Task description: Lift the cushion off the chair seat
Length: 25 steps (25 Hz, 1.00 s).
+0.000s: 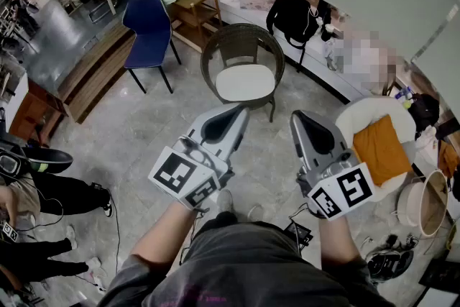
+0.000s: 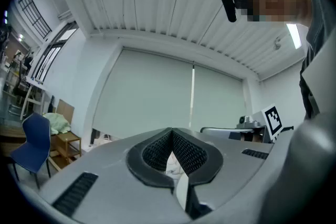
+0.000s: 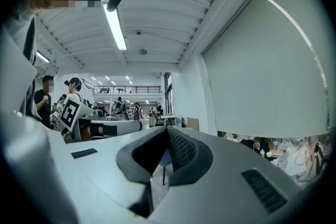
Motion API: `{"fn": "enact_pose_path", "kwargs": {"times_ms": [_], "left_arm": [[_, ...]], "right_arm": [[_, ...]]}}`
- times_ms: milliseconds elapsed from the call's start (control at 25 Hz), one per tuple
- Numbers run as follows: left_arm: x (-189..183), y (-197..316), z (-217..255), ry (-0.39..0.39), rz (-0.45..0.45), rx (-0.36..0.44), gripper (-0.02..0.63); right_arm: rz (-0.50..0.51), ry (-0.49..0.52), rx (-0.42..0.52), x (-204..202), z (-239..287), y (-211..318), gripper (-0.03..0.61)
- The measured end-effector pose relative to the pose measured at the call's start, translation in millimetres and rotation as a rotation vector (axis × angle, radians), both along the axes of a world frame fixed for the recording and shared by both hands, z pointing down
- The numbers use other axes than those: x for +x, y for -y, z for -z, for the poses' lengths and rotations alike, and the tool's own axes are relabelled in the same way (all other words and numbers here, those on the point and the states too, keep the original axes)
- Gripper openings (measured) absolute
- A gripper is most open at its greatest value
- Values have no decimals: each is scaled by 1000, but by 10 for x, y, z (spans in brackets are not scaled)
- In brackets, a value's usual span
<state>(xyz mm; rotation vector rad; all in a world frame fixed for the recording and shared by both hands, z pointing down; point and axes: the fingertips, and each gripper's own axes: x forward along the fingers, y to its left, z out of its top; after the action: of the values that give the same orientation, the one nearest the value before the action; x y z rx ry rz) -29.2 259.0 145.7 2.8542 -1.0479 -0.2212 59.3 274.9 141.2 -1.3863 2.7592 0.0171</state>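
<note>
A: Biggest first: tiled floor (image 1: 144,126), then a wicker chair (image 1: 213,54) straight ahead of the person, w/ a blue chair (image 1: 151,25) off to its left.
B: And the cushion?
A: White cushion (image 1: 246,81) lies flat on the wicker seat, untouched. There's also an orange cushion (image 1: 379,147) on a white round chair (image 1: 359,115) at the right, nearer the right claw. Can't tell which one's meant, tho the white one's dead ahead.
B: Claws?
A: Left claw (image 1: 239,111) and right claw (image 1: 297,116) are both closed tight, nothing in either, held well short of both chairs.
B: So no approach yet, imo.
A: Yep. I'd step in, open both claws first and come in low at the front edge. Then pinch the rim at two spots well apart and lift straight up, so it clears the curved back w/o dragging.
</note>
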Motion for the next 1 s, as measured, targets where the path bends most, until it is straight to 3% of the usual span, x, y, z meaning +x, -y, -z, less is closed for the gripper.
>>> {"fn": "enact_pose_path", "kwargs": {"times_ms": [1000], "left_arm": [[82,-64,-43,5,32,-8,9]], "right_arm": [[11,20,-19,116,-71,-60,14]]}}
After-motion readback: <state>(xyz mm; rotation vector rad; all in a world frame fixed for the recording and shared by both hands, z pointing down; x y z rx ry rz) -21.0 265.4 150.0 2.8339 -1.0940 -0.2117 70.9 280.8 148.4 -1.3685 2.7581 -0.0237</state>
